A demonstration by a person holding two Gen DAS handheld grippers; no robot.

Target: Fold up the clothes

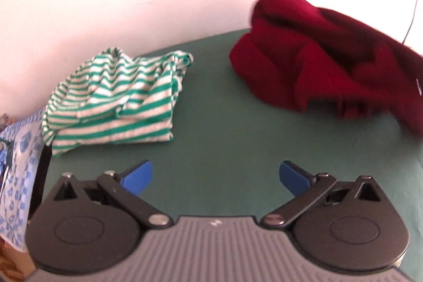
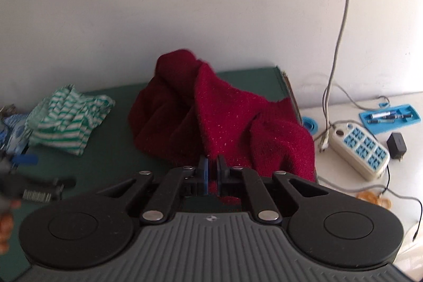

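The dark red sweater (image 2: 224, 123) sits bunched in a heap on the green tabletop (image 2: 111, 163), toward its right end, one fold lifted up against the white wall (image 2: 185, 4). Right gripper (image 2: 212, 171) is on it now: fingers (image 2: 203, 173) drawn tight together with a near edge of the red knit pinched between the blue pads. Over on the other side, the left gripper (image 1: 215, 176) hangs above bare green surface, fingers (image 1: 140, 175) spread wide and nothing between them, the sweater (image 1: 330, 65) off to its upper right and blurred.

Further left on the tabletop, well apart from the sweater, lies a crumpled green-and-white striped garment (image 1: 113, 94), and past that a blue floral cloth (image 1: 18, 171) drapes over the left edge.

Off the right end, on a pale surface, there's a white power strip (image 2: 362, 147) with blue sockets, a black adapter (image 2: 396, 144) just beside it, a blue tray (image 2: 391, 115) of pens further back, and a grey cable (image 2: 341, 31) running up the wall.
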